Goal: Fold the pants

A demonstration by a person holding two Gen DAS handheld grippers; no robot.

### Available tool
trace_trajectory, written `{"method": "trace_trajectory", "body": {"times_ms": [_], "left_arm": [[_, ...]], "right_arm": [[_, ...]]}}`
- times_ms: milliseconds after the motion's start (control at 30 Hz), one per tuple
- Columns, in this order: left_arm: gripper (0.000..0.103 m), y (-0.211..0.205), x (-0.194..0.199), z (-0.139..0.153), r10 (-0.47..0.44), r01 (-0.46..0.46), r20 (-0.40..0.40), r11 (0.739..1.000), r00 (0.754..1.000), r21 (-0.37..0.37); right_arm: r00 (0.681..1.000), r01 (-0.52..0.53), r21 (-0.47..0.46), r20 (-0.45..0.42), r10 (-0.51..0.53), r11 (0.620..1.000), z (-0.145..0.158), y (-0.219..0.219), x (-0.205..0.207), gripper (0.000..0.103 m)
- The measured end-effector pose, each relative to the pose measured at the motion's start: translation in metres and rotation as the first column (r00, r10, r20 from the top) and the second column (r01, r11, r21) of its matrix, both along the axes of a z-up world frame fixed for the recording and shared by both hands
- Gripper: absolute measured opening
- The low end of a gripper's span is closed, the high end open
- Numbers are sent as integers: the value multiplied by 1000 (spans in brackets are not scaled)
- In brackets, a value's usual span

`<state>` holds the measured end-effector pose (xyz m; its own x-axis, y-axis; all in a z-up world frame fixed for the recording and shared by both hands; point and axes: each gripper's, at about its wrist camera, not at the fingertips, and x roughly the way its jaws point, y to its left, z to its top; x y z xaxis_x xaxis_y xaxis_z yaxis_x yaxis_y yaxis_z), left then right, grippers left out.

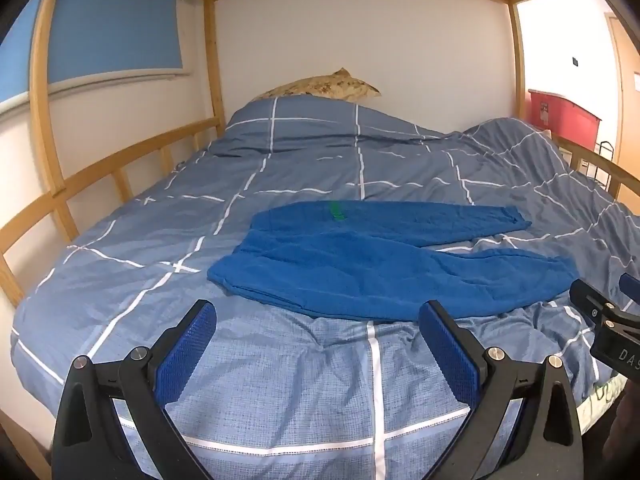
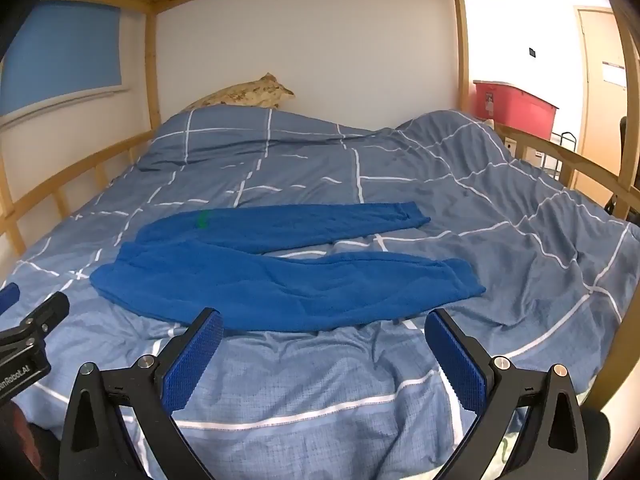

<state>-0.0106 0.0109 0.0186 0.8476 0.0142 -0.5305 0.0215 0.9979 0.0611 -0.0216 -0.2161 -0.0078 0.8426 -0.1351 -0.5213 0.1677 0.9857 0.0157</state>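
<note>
Blue pants (image 1: 360, 264) lie flat on the bed, waistband to the left, both legs running to the right with a gap between them. A small green tag (image 1: 336, 211) sits near the waistband's far side. They also show in the right wrist view (image 2: 280, 280). My left gripper (image 1: 318, 320) is open and empty, just short of the pants' near edge by the waist. My right gripper (image 2: 324, 328) is open and empty, just short of the near leg. Each gripper shows at the edge of the other's view.
The bed has a blue-grey checked duvet (image 1: 280, 380), bunched up at the far right (image 2: 460, 148). A patterned pillow (image 1: 328, 86) lies at the head. Wooden rails (image 1: 100, 176) run along the left and right (image 2: 580, 168). A red bin (image 2: 516, 106) stands beyond.
</note>
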Motion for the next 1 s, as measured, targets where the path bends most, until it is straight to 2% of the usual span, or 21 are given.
{"method": "trace_trajectory", "body": {"times_ms": [1000], "left_arm": [[103, 3, 0, -2, 7, -7, 13, 1000, 1000, -3]], "right_arm": [[1000, 0, -7, 23, 0, 1000, 6, -1, -3, 103]]}}
